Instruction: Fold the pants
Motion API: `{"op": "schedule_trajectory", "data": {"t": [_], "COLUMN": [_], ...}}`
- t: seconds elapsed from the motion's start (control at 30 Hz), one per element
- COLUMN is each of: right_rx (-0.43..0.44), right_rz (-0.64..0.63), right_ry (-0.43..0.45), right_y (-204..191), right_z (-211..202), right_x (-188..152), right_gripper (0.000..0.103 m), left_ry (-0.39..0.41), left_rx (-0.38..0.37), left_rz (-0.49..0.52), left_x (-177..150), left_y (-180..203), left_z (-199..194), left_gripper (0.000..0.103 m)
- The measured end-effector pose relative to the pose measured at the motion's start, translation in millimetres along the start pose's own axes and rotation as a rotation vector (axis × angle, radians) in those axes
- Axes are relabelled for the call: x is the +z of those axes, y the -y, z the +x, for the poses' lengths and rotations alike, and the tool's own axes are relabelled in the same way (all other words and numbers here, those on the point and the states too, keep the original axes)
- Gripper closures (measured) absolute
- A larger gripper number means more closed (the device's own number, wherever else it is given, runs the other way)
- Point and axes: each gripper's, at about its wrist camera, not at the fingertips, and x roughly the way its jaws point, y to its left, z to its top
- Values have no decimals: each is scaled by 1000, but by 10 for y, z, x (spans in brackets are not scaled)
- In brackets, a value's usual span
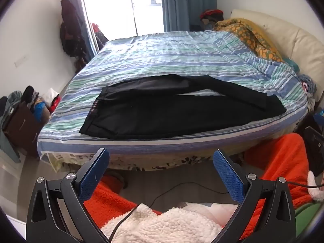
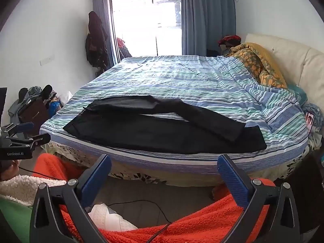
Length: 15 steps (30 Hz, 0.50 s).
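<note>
Black pants [image 1: 178,109] are laid flat on the striped bed [image 1: 162,60], waistband toward nine o'clock. At six o'clock, the left gripper [image 1: 161,162] is held wide open, short of the bed, nothing between its blue pads [image 1: 228,178].

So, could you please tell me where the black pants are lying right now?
In both wrist views the black pants lie spread on the striped bedsheet along the bed's near edge, waistband to the left, legs to the right.

White walls [image 2: 60,30], bright window [image 2: 145,26], blue curtain [image 2: 206,16], striped bed [image 2: 172,81], grey floor [image 1: 12,178].
</note>
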Motion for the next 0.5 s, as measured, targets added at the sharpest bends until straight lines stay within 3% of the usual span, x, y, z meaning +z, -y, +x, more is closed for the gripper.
{"op": "schedule_trajectory", "data": {"t": [0.5], "right_rx": [8], "right_rz": [-10], "right_ry": [-4], "right_y": [-33], "right_z": [7], "right_x": [-2], "right_gripper": [0], "left_ry": [-1], "left_rx": [18], "left_rz": [11], "left_x": [13], "left_y": [38], "left_z": [-1], "left_gripper": [1]}}
